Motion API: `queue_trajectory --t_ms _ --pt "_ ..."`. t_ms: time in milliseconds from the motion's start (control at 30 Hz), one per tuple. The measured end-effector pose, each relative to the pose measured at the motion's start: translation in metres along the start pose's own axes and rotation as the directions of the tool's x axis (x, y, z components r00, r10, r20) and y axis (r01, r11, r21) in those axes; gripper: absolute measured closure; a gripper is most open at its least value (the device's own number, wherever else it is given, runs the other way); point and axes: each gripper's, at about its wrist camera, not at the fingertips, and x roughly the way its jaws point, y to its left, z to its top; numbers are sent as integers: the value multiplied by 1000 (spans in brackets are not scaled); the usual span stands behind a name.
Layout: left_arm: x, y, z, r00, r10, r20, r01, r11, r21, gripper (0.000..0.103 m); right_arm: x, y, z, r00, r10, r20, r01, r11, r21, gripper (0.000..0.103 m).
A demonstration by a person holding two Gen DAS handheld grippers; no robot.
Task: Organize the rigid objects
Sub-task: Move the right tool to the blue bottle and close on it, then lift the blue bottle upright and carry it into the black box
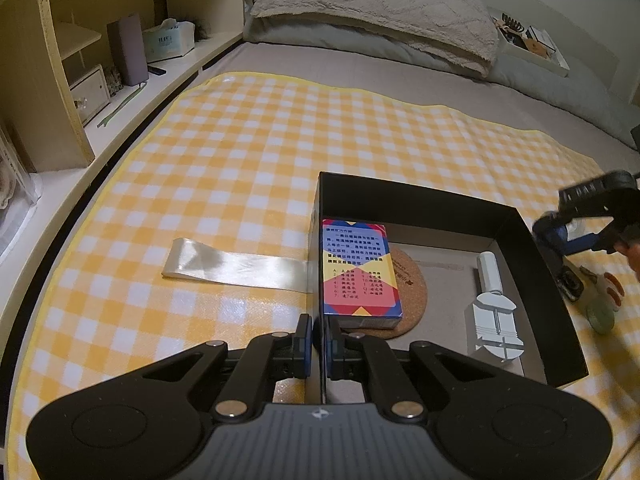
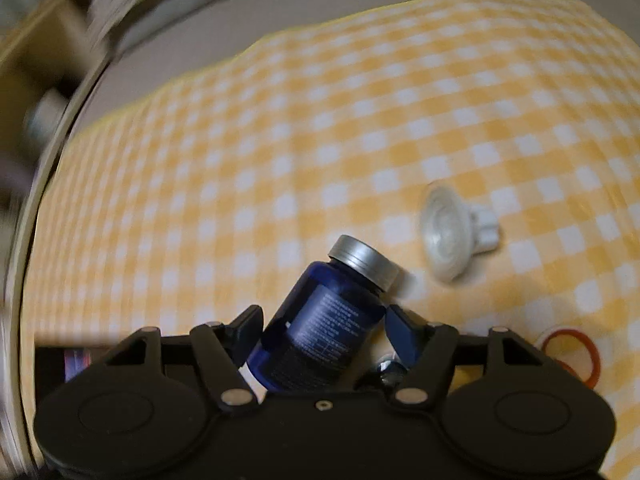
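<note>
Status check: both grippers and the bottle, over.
Left gripper shut on black box wall. Right gripper shut on blue bottle, tilted. White bulb loose on checkered cloth ahead.

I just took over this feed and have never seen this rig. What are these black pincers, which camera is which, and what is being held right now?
Each picture comes from a camera on a hand-held two-finger gripper, looking along its fingers. In the left wrist view, the left gripper is shut on the near wall of the black box, which holds a card box, a cork coaster and a white tool. The right gripper shows at the right edge. In the blurred right wrist view, the right gripper grips a blue bottle above the checked cloth; a white bulb lies nearby.
</note>
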Motion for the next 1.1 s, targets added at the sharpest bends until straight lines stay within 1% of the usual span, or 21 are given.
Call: queue_trajectory --t_ms 33,100,167,233,300,367,400,467,533,600,667,733,800,833,900,967,1033,1100 --pt "0 0 0 1000 1 0 -1 1000 1 97 -1 5 -3 999 2 -35 -5 998 -68 35" --pt "0 0 0 1000 3 1 -3 1000 3 97 -3 12 -9 997 1 -80 -14 987 -158 35" --pt "0 -1 0 1000 5 2 -5 1000 4 97 -5 15 -13 996 -6 -86 -10 982 -187 35" --pt "0 0 0 1000 7 2 -7 1000 5 97 -6 12 -14 997 -3 -75 -7 991 -136 35" --pt "0 -1 0 1000 9 2 -9 1000 6 97 -6 3 -13 998 21 -60 -22 1000 -18 34" --pt "0 0 0 1000 10 1 -10 1000 6 97 -3 -6 -7 998 40 -50 -36 997 74 36" --pt "0 0 0 1000 9 1 -9 1000 6 97 -1 -9 -7 998 37 -51 -33 995 90 37" --pt "0 0 1 1000 7 0 -7 1000 5 97 1 -8 -8 999 12 -48 -9 998 63 47" --pt "0 1 1 1000 5 -1 -5 1000 5 97 1 -1 -11 999 -8 -43 8 1000 0 47" --pt "1 2 1 1000 4 -2 -4 1000 5 97 -1 5 -13 999 -19 -41 18 1000 -23 47" --pt "1 2 1 1000 5 -2 -5 1000 4 97 -10 9 -12 1000 0 -20 0 1000 -24 48" --pt "1 2 1 1000 5 -2 -5 1000 5 97 -22 15 -9 999 52 15 -51 998 -21 48" --pt "1 2 1 1000 5 -1 -5 1000 5 97 -37 20 -4 990 131 50 -130 991 -17 49" --pt "1 2 1 1000 5 -1 -5 1000 6 97 -44 24 -4 984 162 70 -161 987 -21 51" --pt "1 3 2 1000 3 -4 -3 1000 2 97 -55 34 -5 982 170 85 -165 984 -65 50" --pt "1 2 1 1000 3 -4 -3 1000 4 97 -63 39 -8 980 175 94 -167 982 -84 51" --pt "1 2 1 1000 2 -4 -2 1000 5 96 -67 43 -9 980 164 113 -152 982 -108 51" --pt "1 1 1 1000 2 -4 -2 1000 4 96 -72 55 -15 977 142 157 -118 981 -156 51"
